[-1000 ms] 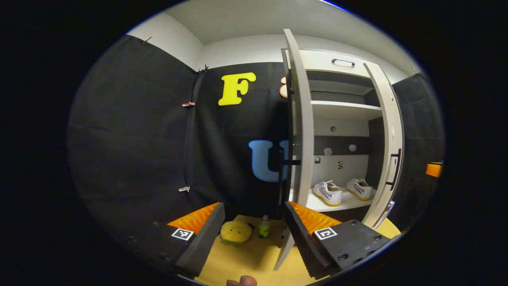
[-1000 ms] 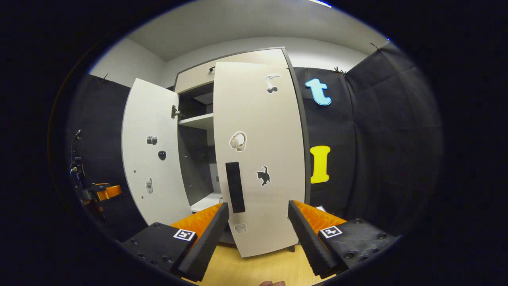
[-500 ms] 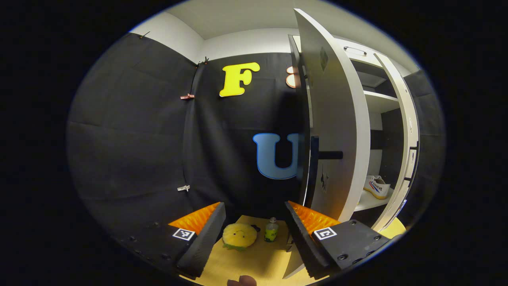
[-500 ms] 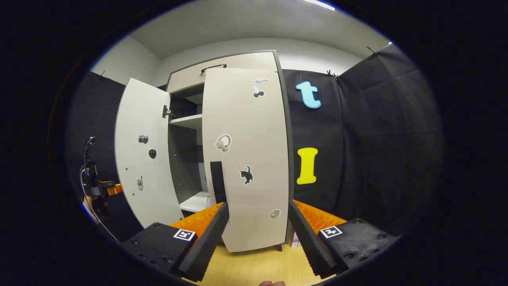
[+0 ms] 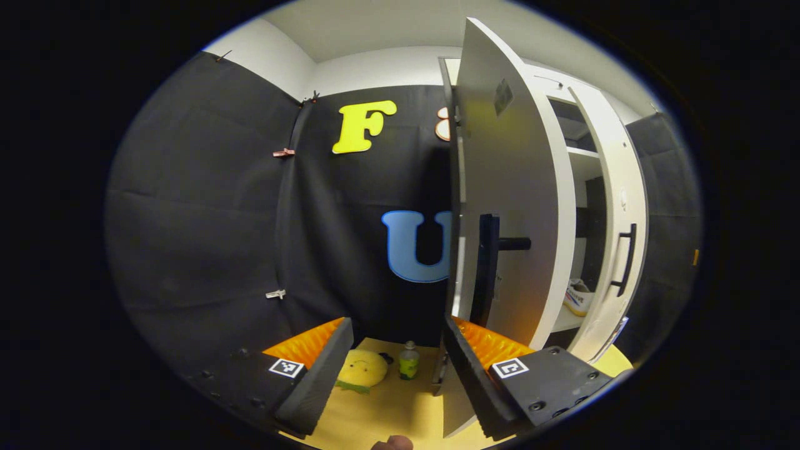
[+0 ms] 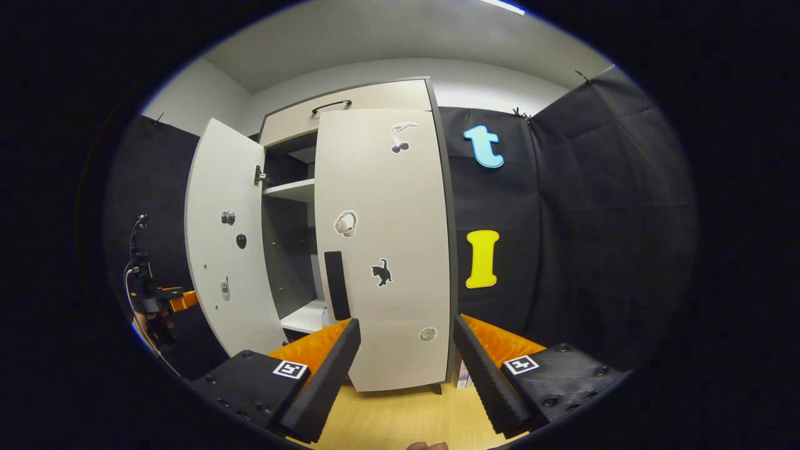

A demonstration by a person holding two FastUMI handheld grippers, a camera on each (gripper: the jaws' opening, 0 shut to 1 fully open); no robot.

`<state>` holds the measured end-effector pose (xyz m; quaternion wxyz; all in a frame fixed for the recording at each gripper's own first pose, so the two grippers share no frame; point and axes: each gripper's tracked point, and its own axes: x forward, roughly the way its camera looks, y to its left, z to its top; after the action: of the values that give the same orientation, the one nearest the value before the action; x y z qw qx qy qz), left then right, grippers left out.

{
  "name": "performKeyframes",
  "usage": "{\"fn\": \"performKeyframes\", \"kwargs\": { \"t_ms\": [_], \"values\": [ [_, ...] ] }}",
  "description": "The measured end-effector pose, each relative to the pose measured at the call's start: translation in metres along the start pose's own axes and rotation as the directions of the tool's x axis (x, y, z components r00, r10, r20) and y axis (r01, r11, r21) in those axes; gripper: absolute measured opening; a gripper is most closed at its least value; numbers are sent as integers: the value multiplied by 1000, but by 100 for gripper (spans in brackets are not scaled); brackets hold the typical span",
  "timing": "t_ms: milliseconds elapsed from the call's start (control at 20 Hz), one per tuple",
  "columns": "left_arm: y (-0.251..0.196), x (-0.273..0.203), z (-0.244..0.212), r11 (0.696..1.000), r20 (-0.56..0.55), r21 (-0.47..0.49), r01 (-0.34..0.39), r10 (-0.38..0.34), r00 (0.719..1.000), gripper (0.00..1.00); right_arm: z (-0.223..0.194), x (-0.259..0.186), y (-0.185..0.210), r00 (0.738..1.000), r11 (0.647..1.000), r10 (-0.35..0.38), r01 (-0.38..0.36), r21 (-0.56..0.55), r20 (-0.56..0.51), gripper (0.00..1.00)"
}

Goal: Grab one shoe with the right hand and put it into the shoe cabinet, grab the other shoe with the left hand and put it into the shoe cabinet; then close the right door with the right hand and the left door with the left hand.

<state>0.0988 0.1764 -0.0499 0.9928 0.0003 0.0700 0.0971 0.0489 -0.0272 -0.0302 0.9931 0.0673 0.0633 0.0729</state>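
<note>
In the left gripper view, the left claw has its two black, orange-backed fingers spread well apart with nothing between them, low over the pale yellow wooden floor. Its right-hand finger sits just in front of the bottom edge of the tall off-white left door of the shoe cabinet, which stands partly open and turned edge-on, its long black bar handle sticking out toward the camera. Whether that finger touches the door cannot be told. Through the gap between this door and the off-white right door, which carries its own slim black handle, a white canvas shoe with a red and blue side stripe rests on the white lower shelf inside the cabinet; the second shoe is hidden behind the door. On the floor beyond the claw lie a round yellow plush toy with a face and, just beside it, a small green bottle with a white cap. In the right gripper view, the right claw is likewise parted wide and empty, held clear in front of the sticker-dotted right door, which lies almost flush with the cabinet front, while the left door is swung outward. Far to the side, the other gripper with its orange body is seen near that open door.
</note>
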Motion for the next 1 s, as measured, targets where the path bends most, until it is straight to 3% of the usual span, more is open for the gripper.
{"fn": "performKeyframes", "kwargs": {
  "t_ms": [200,450,1000],
  "values": [
    [-68,2,-1,992,11,3,128,-128,992,94,-2,2,0,1000,1000,11,-11,2,-3,98],
    [-136,-4,7,979,22,-20,203,-203,979,94,0,0,0,1000,1000,10,-10,13,-7,98],
    [-165,-62,10,967,-6,-31,255,-255,967,95,3,-4,11,999,999,54,-54,7,0,98]
  ]
}}
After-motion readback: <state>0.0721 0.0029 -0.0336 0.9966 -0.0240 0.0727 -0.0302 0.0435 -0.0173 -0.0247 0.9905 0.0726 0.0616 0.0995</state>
